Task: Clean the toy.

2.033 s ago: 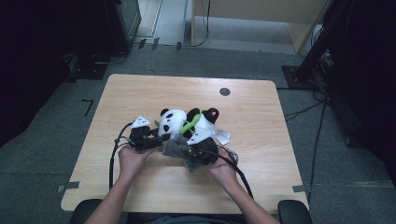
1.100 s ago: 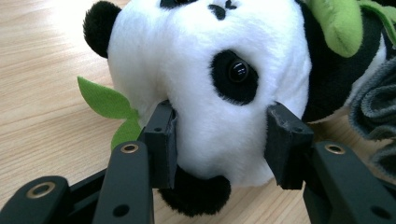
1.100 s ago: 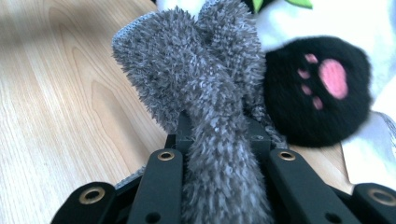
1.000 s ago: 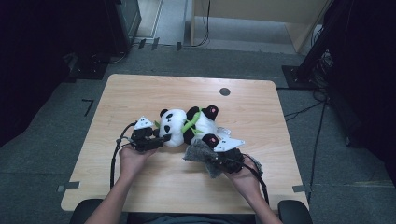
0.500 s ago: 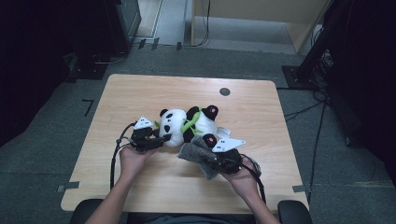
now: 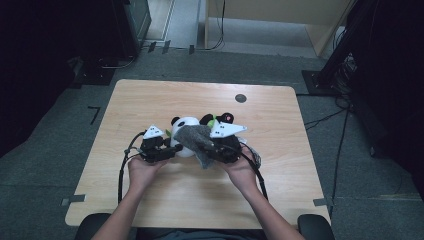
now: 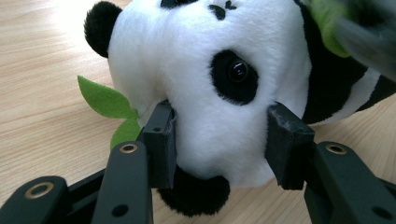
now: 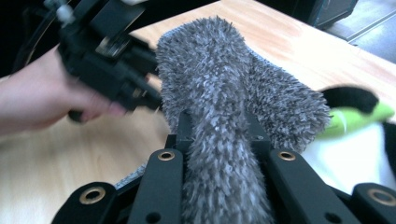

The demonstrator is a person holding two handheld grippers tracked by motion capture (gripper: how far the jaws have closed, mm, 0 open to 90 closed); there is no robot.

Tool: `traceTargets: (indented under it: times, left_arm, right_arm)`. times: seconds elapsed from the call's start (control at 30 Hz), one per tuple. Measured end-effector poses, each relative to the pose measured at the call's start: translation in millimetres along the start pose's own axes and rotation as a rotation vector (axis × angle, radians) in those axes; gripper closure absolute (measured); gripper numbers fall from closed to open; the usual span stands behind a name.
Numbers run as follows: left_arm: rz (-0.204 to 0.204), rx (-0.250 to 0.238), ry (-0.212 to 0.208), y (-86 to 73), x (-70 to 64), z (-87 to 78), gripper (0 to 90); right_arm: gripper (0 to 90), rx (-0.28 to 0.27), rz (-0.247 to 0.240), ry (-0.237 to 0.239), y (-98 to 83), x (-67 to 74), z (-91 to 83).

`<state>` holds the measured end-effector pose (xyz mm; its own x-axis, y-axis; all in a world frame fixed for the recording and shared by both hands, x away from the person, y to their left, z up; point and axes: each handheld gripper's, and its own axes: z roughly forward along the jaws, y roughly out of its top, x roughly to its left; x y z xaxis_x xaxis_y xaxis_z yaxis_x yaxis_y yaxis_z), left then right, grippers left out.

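Your right gripper (image 6: 212,148) clenched on shaggy grey microfibre cloth (image 6: 196,137), just right of plush black-and-white panda's head (image 6: 185,131); left gripper (image 6: 169,150) pinches head from left.

Two black jaws of the left gripper (image 7: 219,140) rise from the bottom edge and press into the white head of a plush panda (image 7: 219,84), one pad on each side of its face. A black eye patch sits between the pads. A green felt leaf (image 7: 109,105) lies just beside the left-hand pad, on the wooden table (image 7: 42,93). A black ear shows below the pads.
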<state>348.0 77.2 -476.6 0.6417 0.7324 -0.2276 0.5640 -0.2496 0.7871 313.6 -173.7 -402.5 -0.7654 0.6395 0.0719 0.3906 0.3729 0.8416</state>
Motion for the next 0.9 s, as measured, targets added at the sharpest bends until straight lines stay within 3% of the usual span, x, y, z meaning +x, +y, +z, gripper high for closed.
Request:
traceTargets:
  times: [0.2,0.4,0.67,0.9]
  left_arm:
    - [-0.005,-0.004,0.000,0.2,0.4,-0.3,49.8]
    - [-0.012,-0.011,-0.003,0.3,1.2,0.1,49.0]
    - [-0.016,-0.004,-0.005,0.2,1.4,-0.1,48.5]
    - [-0.003,-0.002,-0.001,-0.6,0.2,0.1,47.1]
  right_arm:
    - [75.1,0.019,0.002,-0.030,15.6,-5.7,24.6]
    - [74.8,0.056,0.008,-0.044,15.4,-4.6,45.4]
    - [75.1,0.080,-0.055,-0.062,3.8,2.7,50.9]
    - [75.0,0.078,-0.054,-0.048,-8.1,5.7,47.1]
